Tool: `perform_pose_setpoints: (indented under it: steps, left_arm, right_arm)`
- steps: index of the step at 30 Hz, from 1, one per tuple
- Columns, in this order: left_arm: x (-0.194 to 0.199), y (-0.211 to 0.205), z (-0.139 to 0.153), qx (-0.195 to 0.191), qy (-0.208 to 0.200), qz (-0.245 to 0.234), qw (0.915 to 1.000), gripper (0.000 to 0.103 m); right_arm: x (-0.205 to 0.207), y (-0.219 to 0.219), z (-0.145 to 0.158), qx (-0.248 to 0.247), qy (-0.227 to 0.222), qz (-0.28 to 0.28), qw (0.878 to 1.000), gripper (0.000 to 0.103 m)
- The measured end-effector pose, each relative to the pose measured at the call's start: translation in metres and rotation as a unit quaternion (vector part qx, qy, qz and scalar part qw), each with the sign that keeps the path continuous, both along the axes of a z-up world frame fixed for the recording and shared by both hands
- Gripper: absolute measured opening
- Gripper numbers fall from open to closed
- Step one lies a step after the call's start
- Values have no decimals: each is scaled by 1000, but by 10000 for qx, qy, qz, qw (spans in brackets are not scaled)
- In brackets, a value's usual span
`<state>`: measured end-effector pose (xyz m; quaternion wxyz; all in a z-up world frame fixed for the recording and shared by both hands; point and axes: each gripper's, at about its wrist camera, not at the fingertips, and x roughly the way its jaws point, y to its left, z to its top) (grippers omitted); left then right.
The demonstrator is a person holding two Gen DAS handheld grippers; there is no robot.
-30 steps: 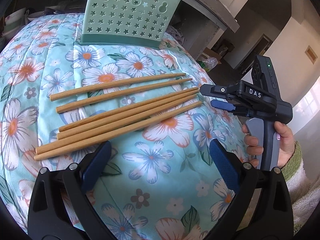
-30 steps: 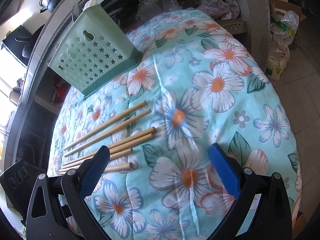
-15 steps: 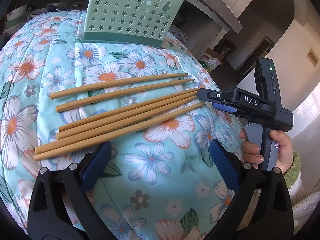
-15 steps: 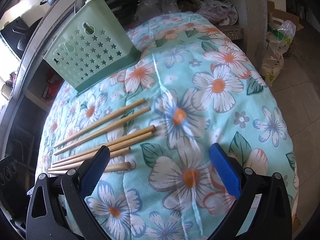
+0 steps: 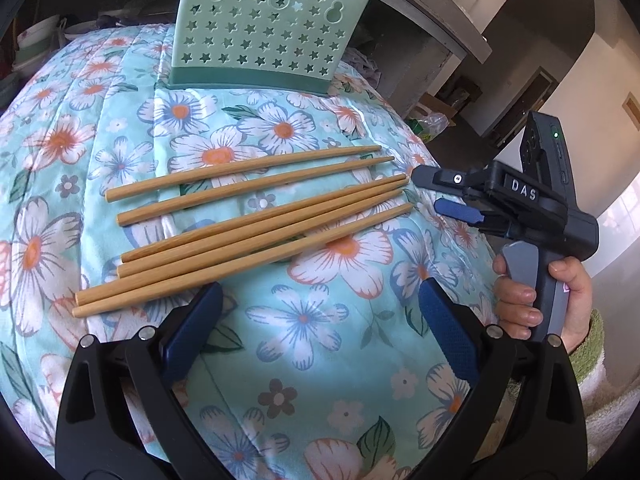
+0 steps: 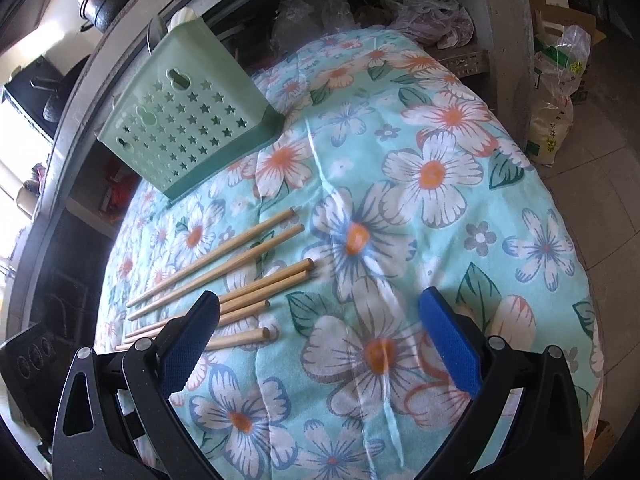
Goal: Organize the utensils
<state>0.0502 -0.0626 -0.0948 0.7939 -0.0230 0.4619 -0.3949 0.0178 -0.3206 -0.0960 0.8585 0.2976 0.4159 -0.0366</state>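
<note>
Several wooden chopsticks [image 5: 256, 224] lie side by side on the floral cloth [image 5: 304, 320], thin tips toward the right. Behind them stands a mint green holder [image 5: 264, 28] with star-shaped holes. My left gripper [image 5: 320, 320] is open just in front of the chopsticks' thick ends, holding nothing. A hand [image 5: 520, 300] holds my right gripper [image 5: 434, 192] beside the thin tips, apart from them. In the right wrist view the right gripper [image 6: 320, 328] is open over the cloth, with the chopsticks [image 6: 240, 276] by its left finger [image 6: 188, 340] and the holder [image 6: 188, 128] beyond.
The cloth-covered table [image 6: 540, 248] drops off at the right to a tiled floor. Plastic bags and a cardboard box [image 6: 560, 92] sit there. A grey counter [image 5: 432, 12] runs behind the holder. Bowls [image 5: 36, 40] are stacked at the far left.
Both grippers have edged toward the chopsticks. The right gripper has come closer to the thin tips. The chopsticks and the holder have not moved.
</note>
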Motion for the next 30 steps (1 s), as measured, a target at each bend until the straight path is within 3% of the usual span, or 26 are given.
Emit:
perform_pose_setpoints:
  steps: [5,13,20,25,30]
  left_arm:
    - [-20,-5,20,231,-547,-422,9973,94]
    - [-39,-27,43,565,-1742,-787,9799,93]
    - [-33,-61,40,1292,-2378,-1022,9572,59]
    - [-34,-83,34,1661,-2753,-1478,9353,38]
    - [-51,-100,17,2247,-3236,-2073,8955,23]
  right_arm:
    - [-9,-7,14,-18,-313,-86,9995,95]
    - [-23,-18,28,-171,-575,-206,9980,87]
    - [-36,-37,27,-114,-552,-463,9973,84]
    - [-37,-41,22,-23,-486,-508,9975,83]
    - [-34,-41,15,129,-421,-490,9978,82]
